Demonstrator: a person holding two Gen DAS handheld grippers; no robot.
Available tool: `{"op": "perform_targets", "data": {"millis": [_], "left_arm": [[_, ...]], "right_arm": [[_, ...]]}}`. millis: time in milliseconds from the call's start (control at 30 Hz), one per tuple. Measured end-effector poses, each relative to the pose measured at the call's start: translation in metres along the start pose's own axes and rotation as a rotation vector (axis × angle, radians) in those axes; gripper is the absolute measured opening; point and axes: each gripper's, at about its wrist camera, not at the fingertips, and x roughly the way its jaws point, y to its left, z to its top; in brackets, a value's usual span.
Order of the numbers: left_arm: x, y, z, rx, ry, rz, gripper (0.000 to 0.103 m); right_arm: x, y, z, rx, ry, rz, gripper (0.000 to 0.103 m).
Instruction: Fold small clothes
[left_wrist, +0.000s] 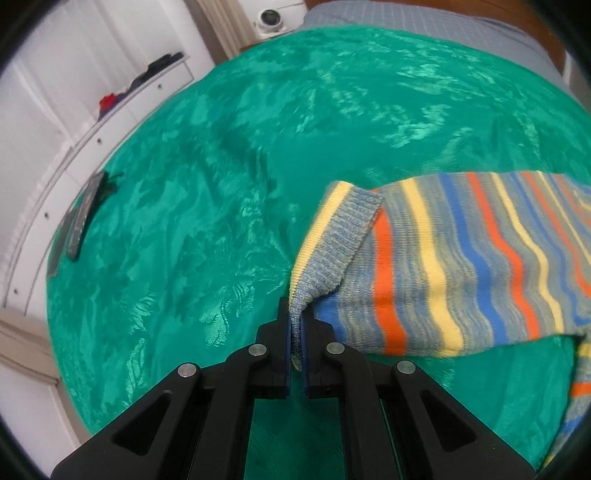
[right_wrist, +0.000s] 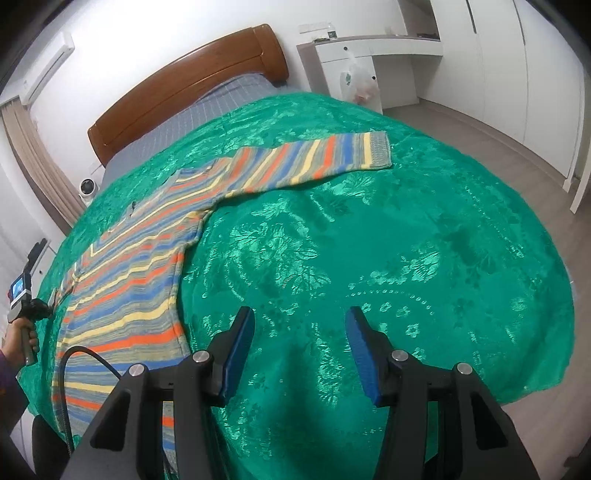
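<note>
Left tool pinching ribbed cuff of striped knit sweater. Right tool spread above green patterned bedspread, sweater to its left. No readable writing.

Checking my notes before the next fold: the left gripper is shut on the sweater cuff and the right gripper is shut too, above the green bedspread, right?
Not quite. The right gripper is open, jaws spread apart and empty above the green bedspread, as the right wrist view shows. The left gripper is indeed shut on the sweater cuff.

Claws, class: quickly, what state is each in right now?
Left claw: closed on the striped sweater's cuff.
Right claw: open, holding nothing.
</note>
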Motion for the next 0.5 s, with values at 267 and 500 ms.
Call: {"op": "perform_targets", "data": {"millis": [267,500], "left_arm": [[0.011,-0.002,-0.004,-0.006,-0.02,-0.002,0.004],[-0.047,0.025,-0.037,0.071,-0.079,-0.165,0.048]], "right_arm": [[-0.009,0.001,0.007,-0.047,-0.016,-0.035,0.051],[-0.045,0.018,0.024,-0.315,-0.058,-0.099,0.074]]}}
